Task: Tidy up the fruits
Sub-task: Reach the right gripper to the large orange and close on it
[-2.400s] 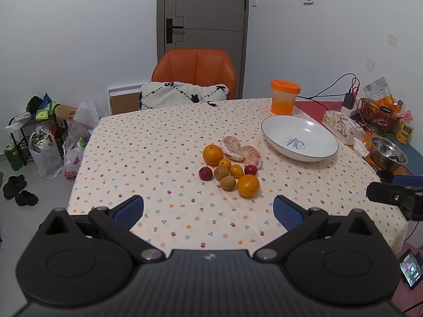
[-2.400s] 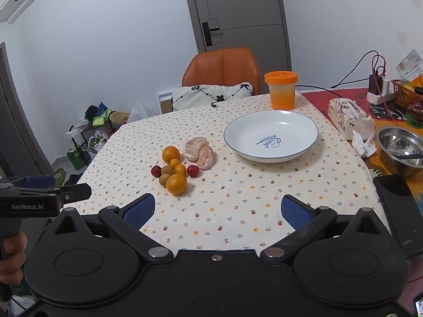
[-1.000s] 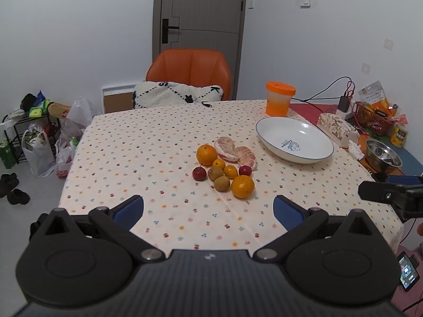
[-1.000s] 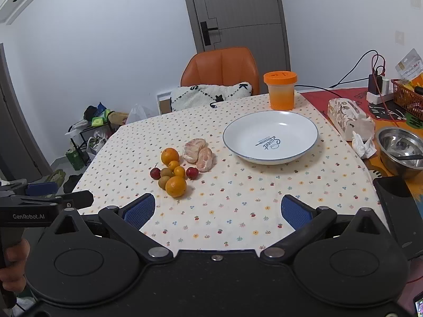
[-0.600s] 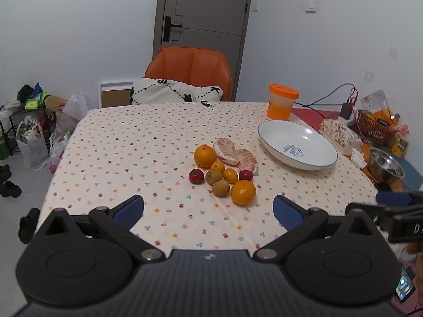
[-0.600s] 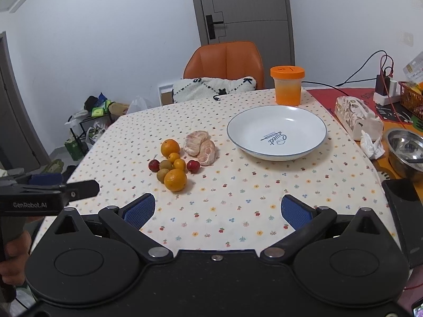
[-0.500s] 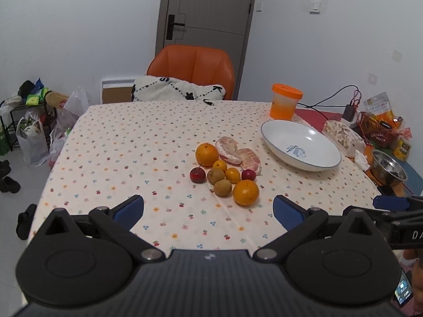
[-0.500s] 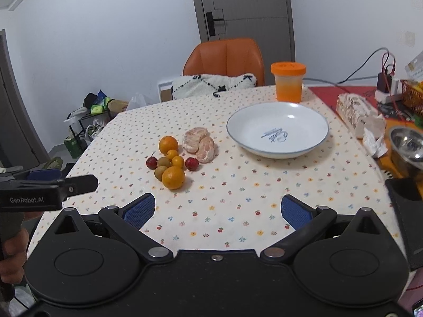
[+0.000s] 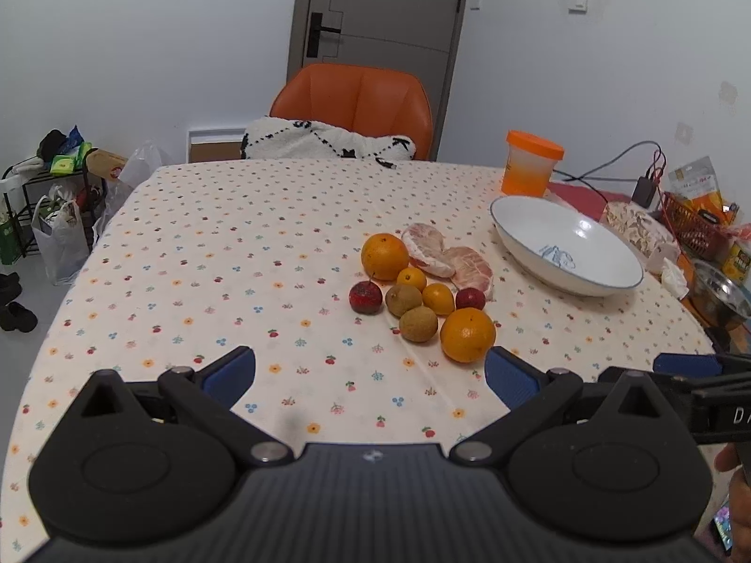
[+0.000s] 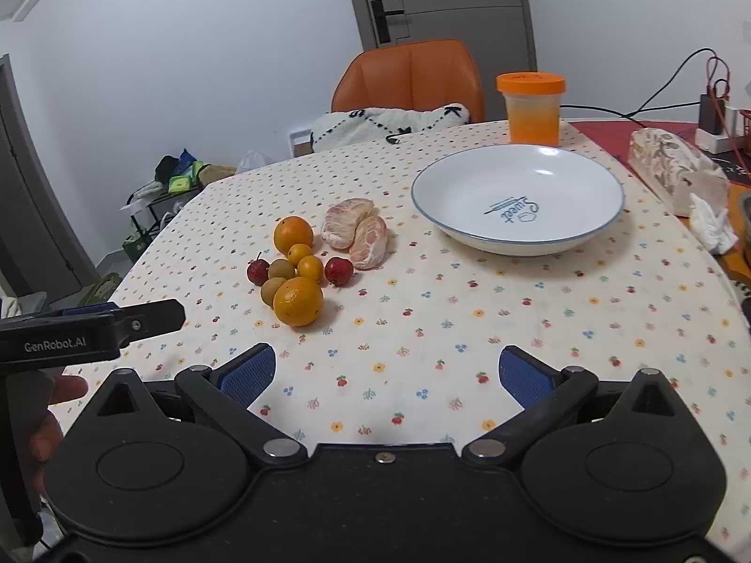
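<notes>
A cluster of fruit lies mid-table: a near orange [image 9: 467,334] [image 10: 298,300], a far orange [image 9: 384,256] [image 10: 293,234], two peeled pomelo pieces [image 9: 450,259] [image 10: 356,231], two small red fruits [image 9: 365,297], two brown fruits [image 9: 417,323] and two small tangerines [image 9: 438,298]. An empty white bowl [image 9: 605,277] [image 10: 469,230] stands to their right. My left gripper [image 9: 370,376] is open and empty, just short of the fruit. My right gripper [image 10: 385,375] is open and empty, over bare tablecloth in front of the bowl.
An orange-lidded jar [image 9: 530,163] [image 10: 532,108] stands behind the bowl. A tissue pack [image 10: 676,164], steel bowl [image 9: 720,293], cables and a red basket [image 9: 694,227] crowd the right side. An orange chair [image 9: 354,103] stands at the far edge.
Both grippers have moved forward toward the table; fruit and bowl appear larger and closer. Both stay open and nothing on the table has moved.
</notes>
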`<control>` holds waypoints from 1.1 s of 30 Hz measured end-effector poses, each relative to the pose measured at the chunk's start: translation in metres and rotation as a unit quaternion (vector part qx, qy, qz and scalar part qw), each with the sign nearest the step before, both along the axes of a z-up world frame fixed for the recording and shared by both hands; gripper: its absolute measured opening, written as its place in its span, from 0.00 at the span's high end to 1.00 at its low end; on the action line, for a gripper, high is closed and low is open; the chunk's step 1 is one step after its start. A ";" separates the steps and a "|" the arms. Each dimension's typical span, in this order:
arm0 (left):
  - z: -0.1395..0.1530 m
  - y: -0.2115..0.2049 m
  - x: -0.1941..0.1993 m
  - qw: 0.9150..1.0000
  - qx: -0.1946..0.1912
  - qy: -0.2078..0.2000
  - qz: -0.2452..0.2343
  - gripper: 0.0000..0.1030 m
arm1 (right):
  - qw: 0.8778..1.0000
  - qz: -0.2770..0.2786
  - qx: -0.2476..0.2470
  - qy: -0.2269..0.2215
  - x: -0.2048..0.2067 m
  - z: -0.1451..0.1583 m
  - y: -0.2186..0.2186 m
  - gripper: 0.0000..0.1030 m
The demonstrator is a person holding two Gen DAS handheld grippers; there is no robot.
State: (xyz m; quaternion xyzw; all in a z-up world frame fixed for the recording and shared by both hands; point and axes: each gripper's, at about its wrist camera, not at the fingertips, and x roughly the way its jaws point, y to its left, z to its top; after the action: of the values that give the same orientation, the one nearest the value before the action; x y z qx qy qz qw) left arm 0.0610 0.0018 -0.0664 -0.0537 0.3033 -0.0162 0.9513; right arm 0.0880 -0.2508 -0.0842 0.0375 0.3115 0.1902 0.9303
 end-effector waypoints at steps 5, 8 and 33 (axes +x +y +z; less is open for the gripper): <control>-0.003 0.000 0.010 1.000 0.004 0.015 0.000 0.00 | 1.000 0.010 0.012 0.010 0.010 -0.007 0.006 0.00; -0.004 0.000 0.016 1.000 0.010 0.026 -0.008 0.00 | 1.000 0.015 0.015 0.006 0.015 -0.010 0.010 0.00; -0.010 0.021 0.050 0.999 -0.015 0.036 -0.006 0.19 | 0.993 0.078 0.073 0.047 0.076 -0.028 0.057 0.47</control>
State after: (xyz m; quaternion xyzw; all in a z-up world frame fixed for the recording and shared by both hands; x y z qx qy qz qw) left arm 0.1112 0.0232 -0.0765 -0.0666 0.3378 -0.0242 0.9385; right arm 0.1639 -0.1936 -0.1121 0.0900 0.3420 0.2829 0.8916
